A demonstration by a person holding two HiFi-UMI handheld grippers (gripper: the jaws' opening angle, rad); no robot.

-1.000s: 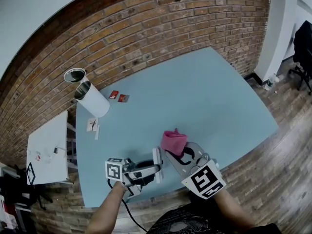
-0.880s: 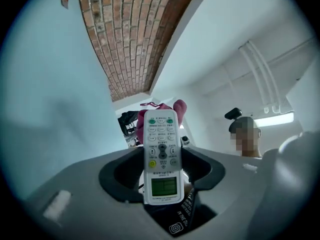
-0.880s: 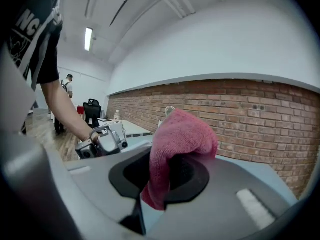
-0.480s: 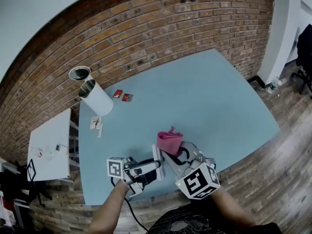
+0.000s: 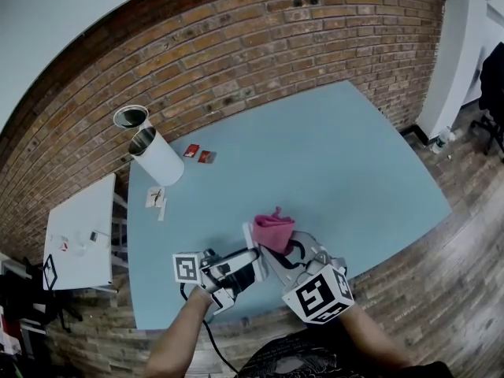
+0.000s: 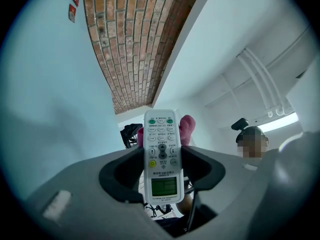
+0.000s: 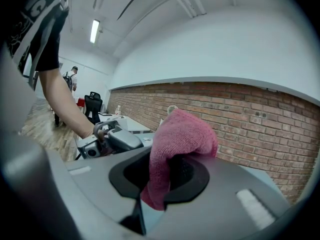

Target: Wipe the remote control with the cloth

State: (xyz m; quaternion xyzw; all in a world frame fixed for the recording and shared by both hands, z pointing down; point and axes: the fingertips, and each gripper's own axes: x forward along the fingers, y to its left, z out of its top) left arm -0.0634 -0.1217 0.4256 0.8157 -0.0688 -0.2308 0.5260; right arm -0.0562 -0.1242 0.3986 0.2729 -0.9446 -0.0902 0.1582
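My left gripper (image 5: 242, 268) is shut on a white remote control (image 5: 253, 245) and holds it above the near edge of the blue table (image 5: 339, 156). In the left gripper view the remote (image 6: 161, 156) stands upright between the jaws of the left gripper (image 6: 161, 173), buttons and screen facing the camera. A pink cloth (image 5: 273, 230) is clamped in my right gripper (image 5: 285, 249) and sits right against the remote's far end. The cloth (image 6: 188, 129) peeks out behind the remote. From the right gripper (image 7: 165, 176) the cloth (image 7: 181, 136) bulges up and hangs down between the jaws.
A white cylinder (image 5: 156, 160) lies at the table's far left with a second tube (image 5: 130, 118) behind it. Two small red packets (image 5: 198, 153) and a paper scrap (image 5: 154, 198) lie near them. A white side table (image 5: 79, 242) stands to the left. A brick wall backs the table.
The two grippers have closed in on each other: the cloth moved left and slightly nearer, and the remote moved right to meet it.
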